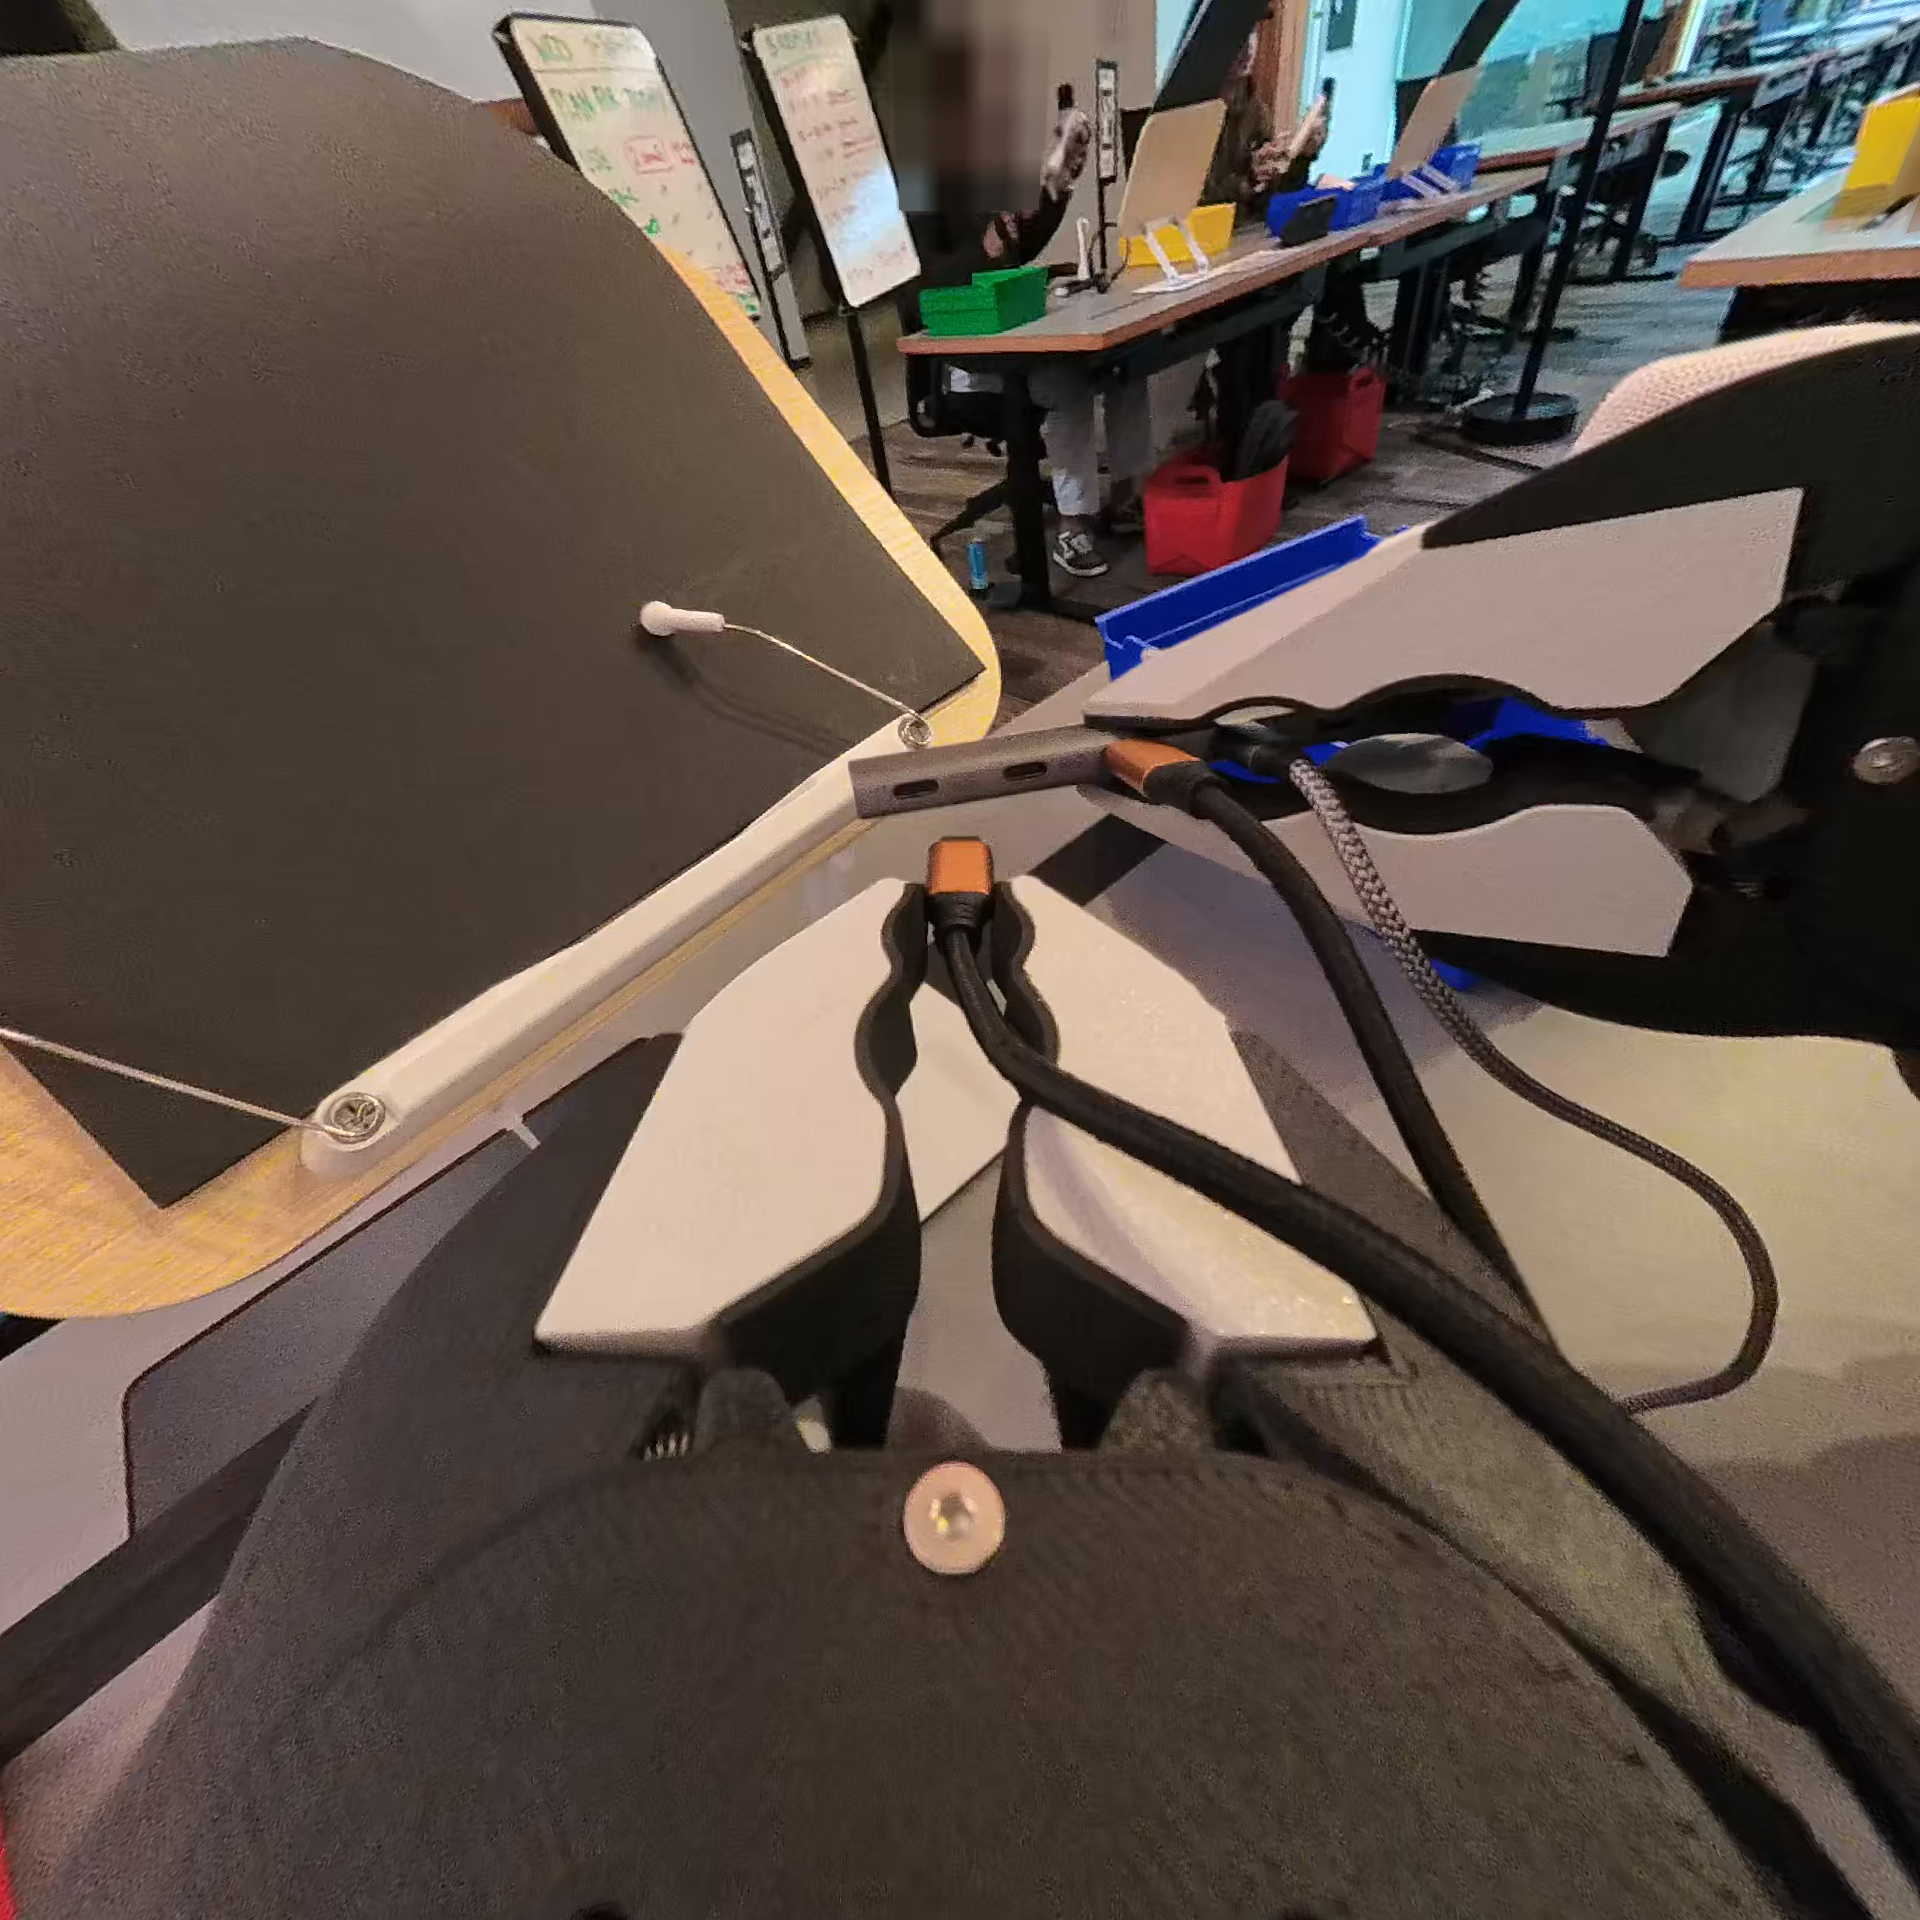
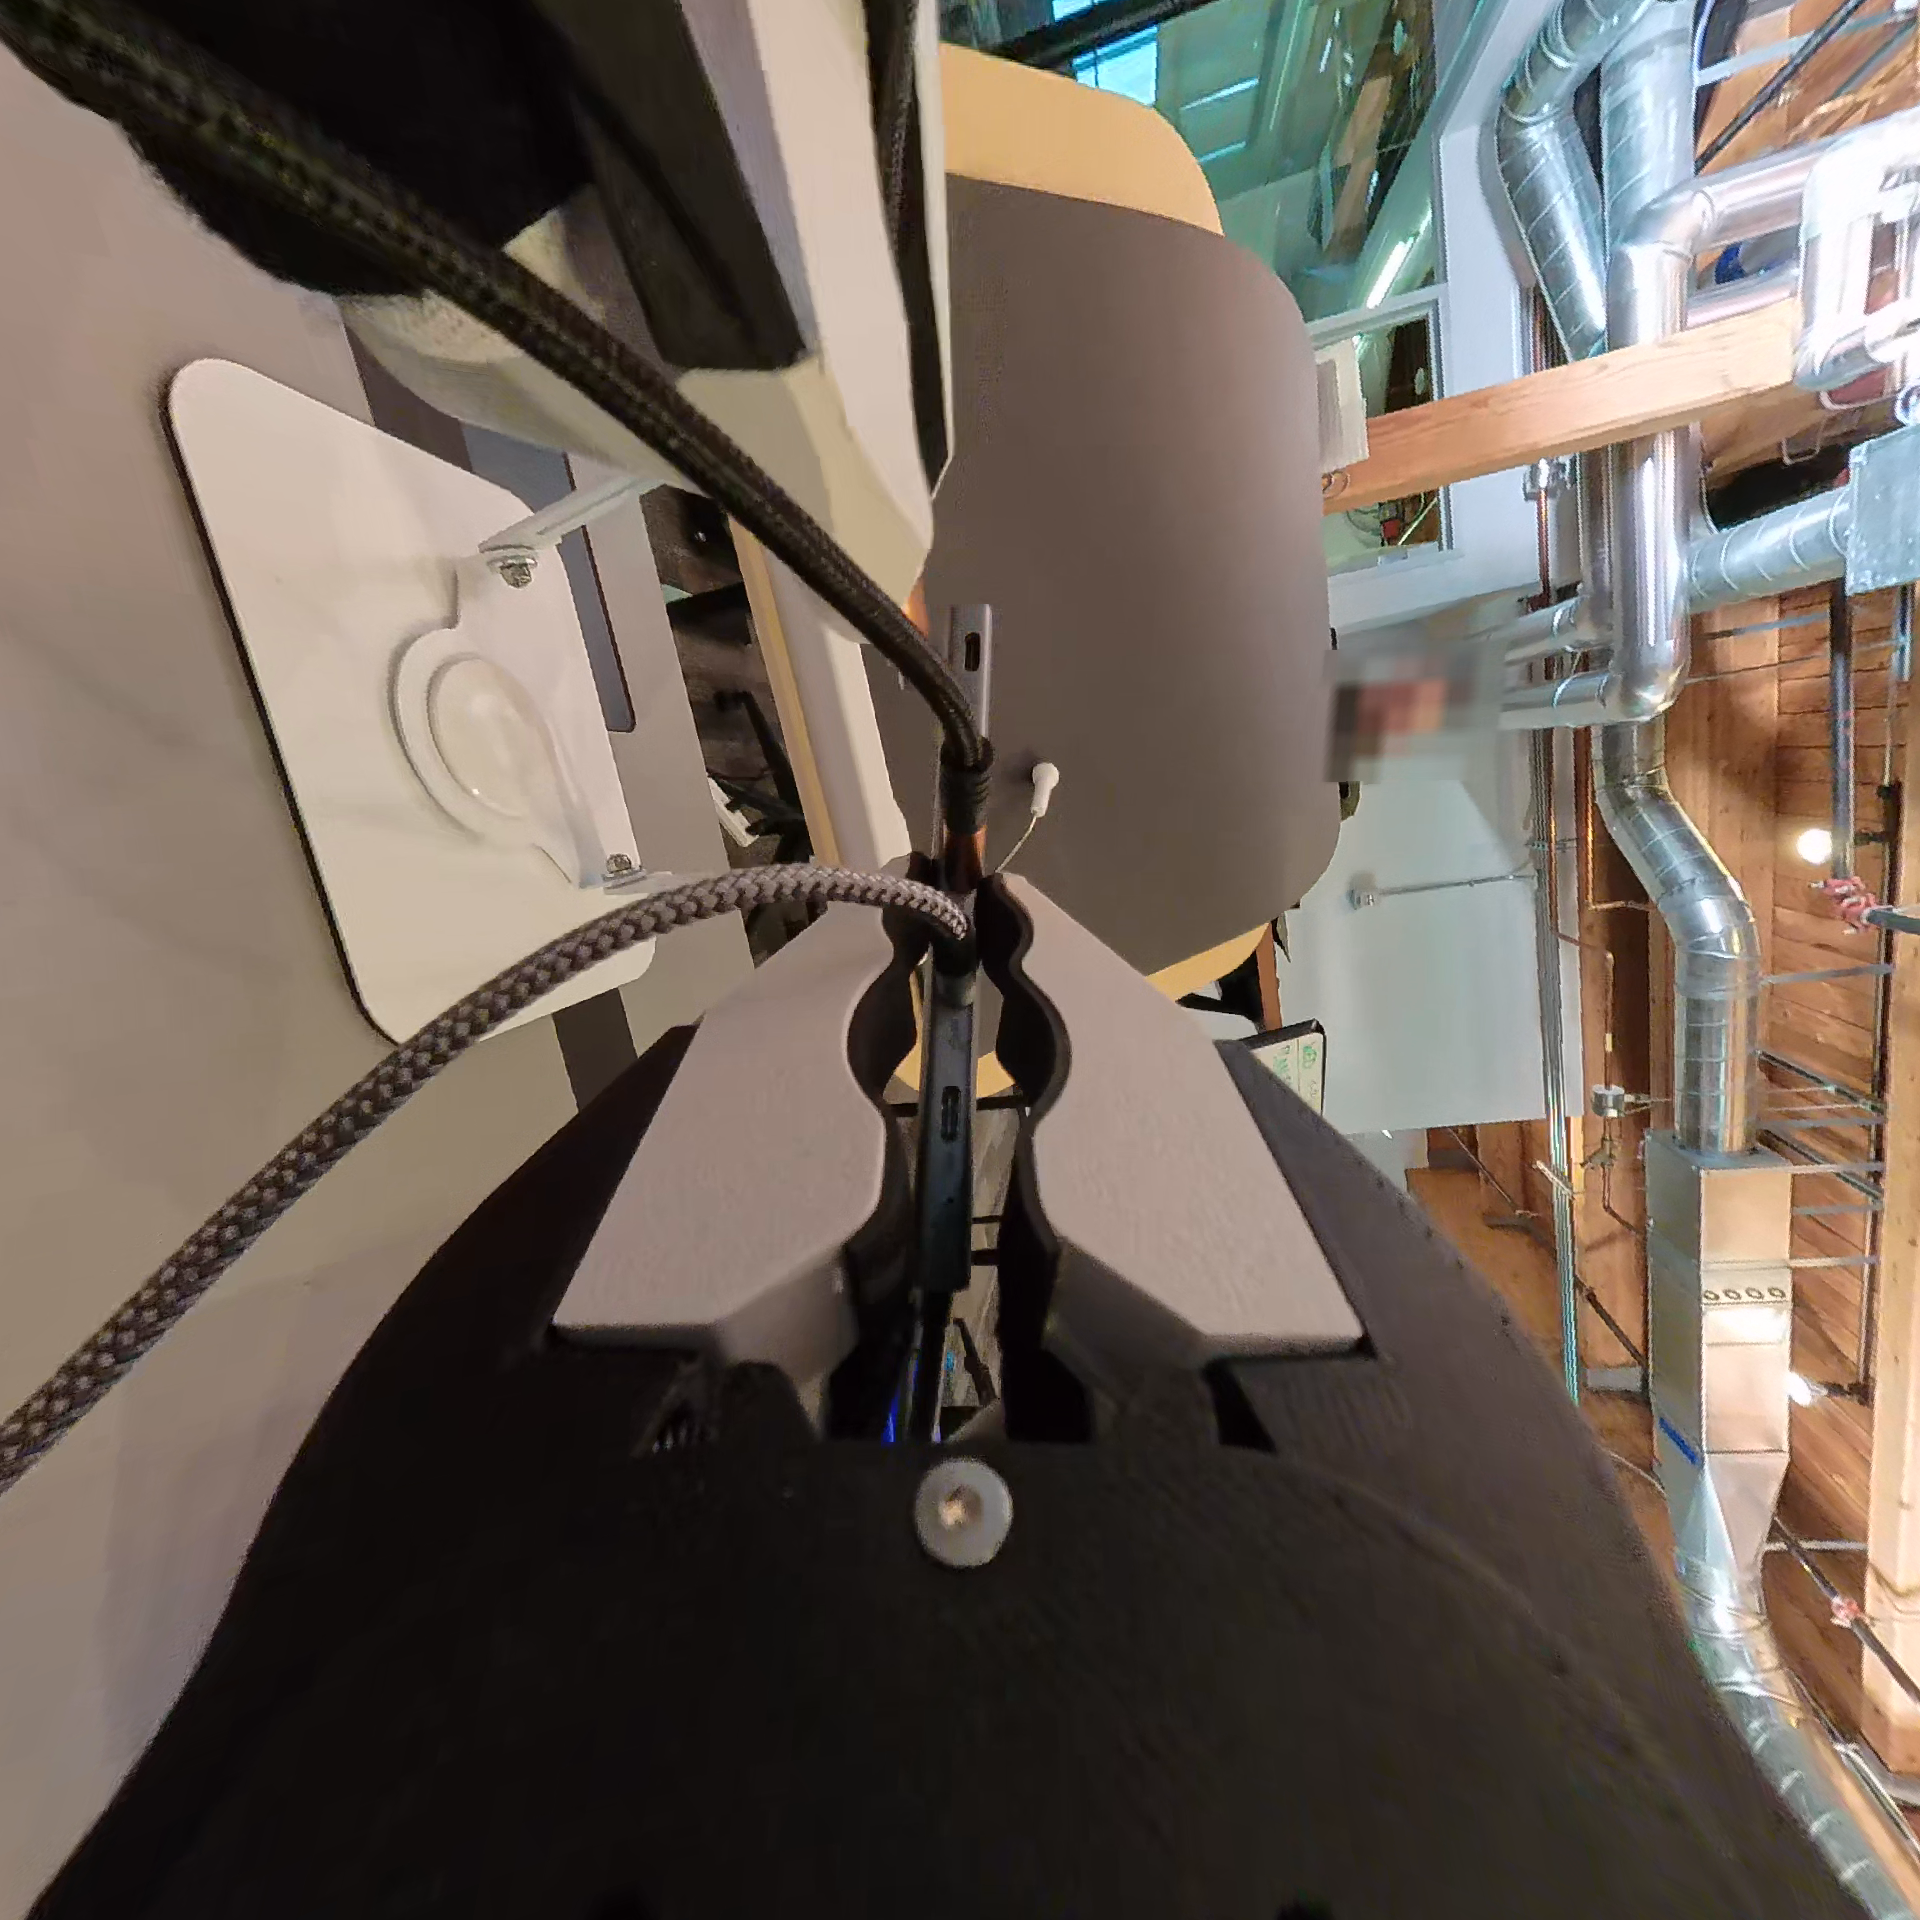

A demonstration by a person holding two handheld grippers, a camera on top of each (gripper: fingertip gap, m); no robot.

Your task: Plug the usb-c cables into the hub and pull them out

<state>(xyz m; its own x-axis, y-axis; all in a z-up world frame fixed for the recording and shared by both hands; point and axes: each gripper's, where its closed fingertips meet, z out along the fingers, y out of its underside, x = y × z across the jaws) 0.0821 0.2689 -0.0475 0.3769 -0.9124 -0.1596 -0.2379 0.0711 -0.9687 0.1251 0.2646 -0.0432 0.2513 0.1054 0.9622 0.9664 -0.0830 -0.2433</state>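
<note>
In the left wrist view my left gripper (image 1: pixel 961 909) is shut on a black braided usb-c cable just behind its copper plug (image 1: pixel 959 868). The plug points at the grey metal hub (image 1: pixel 966 777), just below it and apart from it. Two empty ports show on the hub's side. My right gripper (image 1: pixel 1101 750) comes in from the right, shut on the hub. A second copper plug (image 1: pixel 1148 767) sits in the hub at the right fingertips. In the right wrist view my right gripper (image 2: pixel 951 899) clamps the hub (image 2: pixel 951 1117), with that plugged cable (image 2: pixel 961 831) above the tips.
The hub's grey braided lead (image 1: pixel 1382 914) loops down to the right over the grey table (image 1: pixel 1714 1195). A black board on a wooden stand (image 1: pixel 364 520) stands close on the left. A blue bin (image 1: pixel 1226 608) is behind the hub. A white plate with a clear holder (image 2: pixel 416 675) lies on the table. There is about 5 cm between the tips of the two grippers.
</note>
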